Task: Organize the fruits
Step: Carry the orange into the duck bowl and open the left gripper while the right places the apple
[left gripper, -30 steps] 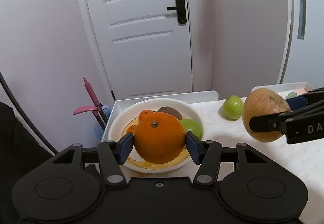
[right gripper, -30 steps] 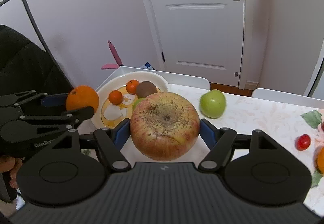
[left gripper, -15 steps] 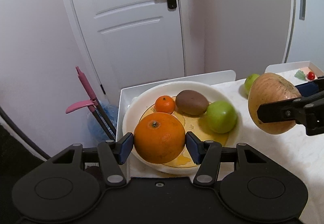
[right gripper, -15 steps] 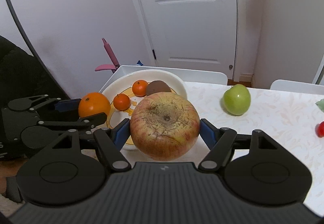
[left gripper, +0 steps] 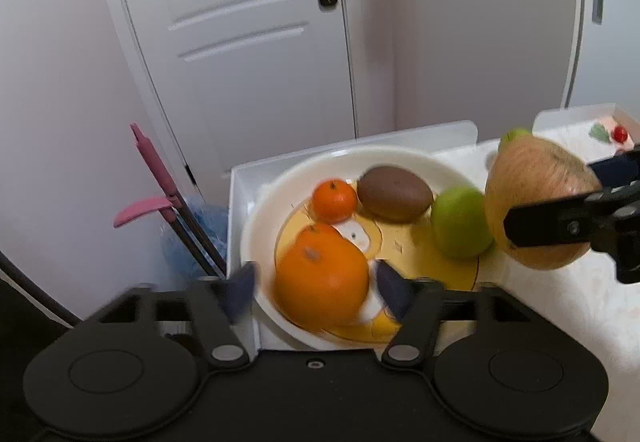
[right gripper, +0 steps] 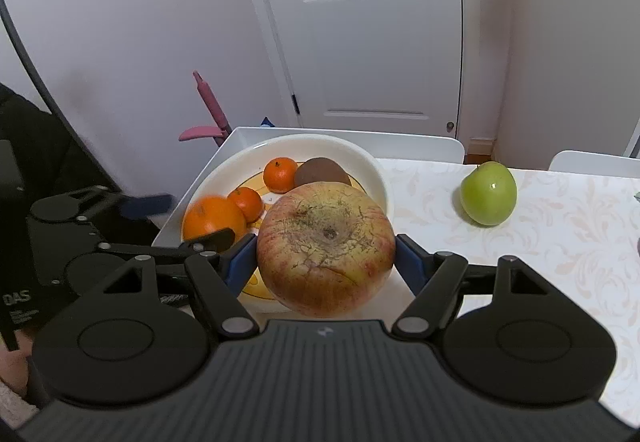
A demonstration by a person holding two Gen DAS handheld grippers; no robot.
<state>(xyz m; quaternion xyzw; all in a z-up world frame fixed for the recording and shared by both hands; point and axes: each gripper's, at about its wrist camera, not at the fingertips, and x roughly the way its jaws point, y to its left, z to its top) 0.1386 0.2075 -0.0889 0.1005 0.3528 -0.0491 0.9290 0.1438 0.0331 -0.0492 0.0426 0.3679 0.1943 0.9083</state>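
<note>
Over the plate [left gripper: 256, 226], the orange [left gripper: 322, 276] sits between the opening left tool [left gripper: 316, 284], pads clear.

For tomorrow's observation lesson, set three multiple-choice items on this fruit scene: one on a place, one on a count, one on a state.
1. Where does the kiwi lie?
A. in the bowl
B. on the tablecloth
C. in the right claw

2. How many green apples show in the left wrist view?
A. none
B. one
C. two

3. What is the state of the right claw?
A. open and empty
B. shut on the big apple
C. shut on a kiwi

Answers:
1 A: the kiwi sits inside the bowl's rim, beside the small mandarin.
2 C: one green apple lies in the bowl, and another peeks out behind the big apple.
3 B: both blue pads press the big apple's sides.
</note>
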